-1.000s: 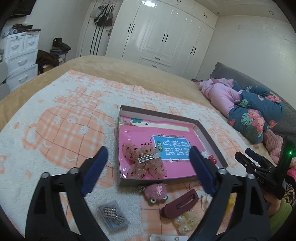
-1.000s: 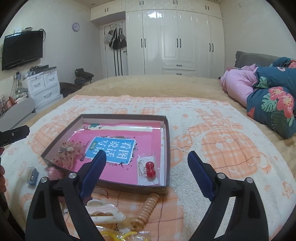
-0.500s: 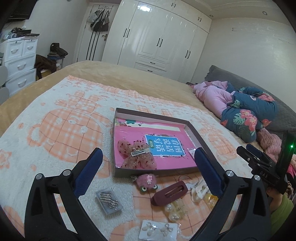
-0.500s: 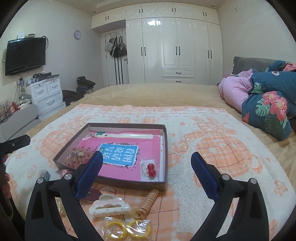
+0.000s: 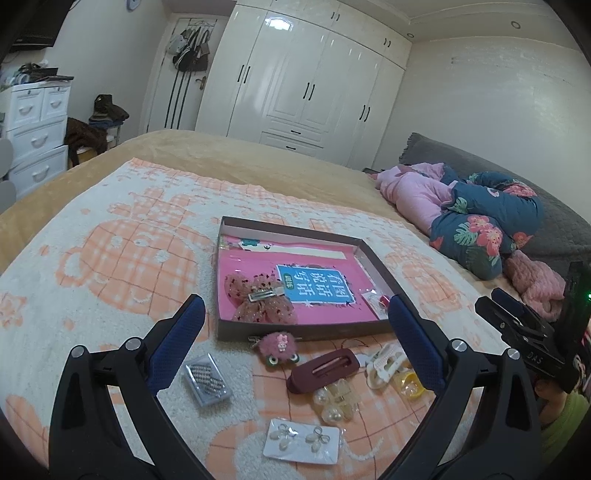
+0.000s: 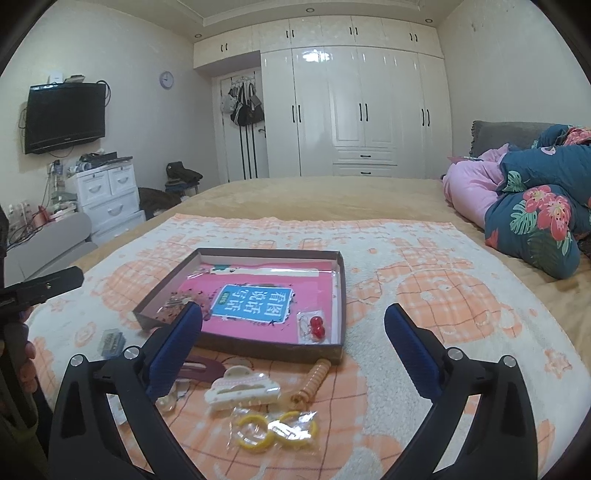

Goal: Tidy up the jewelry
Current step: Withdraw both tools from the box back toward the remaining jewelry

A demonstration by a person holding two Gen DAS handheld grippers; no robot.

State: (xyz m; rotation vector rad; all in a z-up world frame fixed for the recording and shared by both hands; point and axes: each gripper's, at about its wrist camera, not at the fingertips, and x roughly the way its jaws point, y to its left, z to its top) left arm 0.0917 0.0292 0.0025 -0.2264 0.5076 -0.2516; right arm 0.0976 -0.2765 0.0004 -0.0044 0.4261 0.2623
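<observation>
Left wrist view: left gripper [image 5: 295, 338] spread wide, empty, above loose hair clips [image 5: 323, 371] beside the shallow box [image 5: 258, 334]. Right wrist view: right gripper [image 6: 293, 341], jaws opening, empty; cherry earrings [image 6: 317, 326] inside the box.

- Both wrist views are evenly lit by soft indoor light from above; recessed ceiling spots [image 6: 309, 9] show as small bright dots.
- The glossy white wardrobe doors [image 6: 347, 110] carry bright glare patches, also in the left view [image 5: 280, 26].
- Shadows on the orange-and-white blanket [image 6: 424, 280] are faint and short.
- Strong fisheye bending curves walls and the bed edge; black vignette fills every corner.
- Focus is sharp at centre, on the shallow box [image 5: 221, 236]; softer at the rim.
- The pink lining [image 6: 314, 291] shows slight sheen.
- Colours look cool, slightly muted.
</observation>
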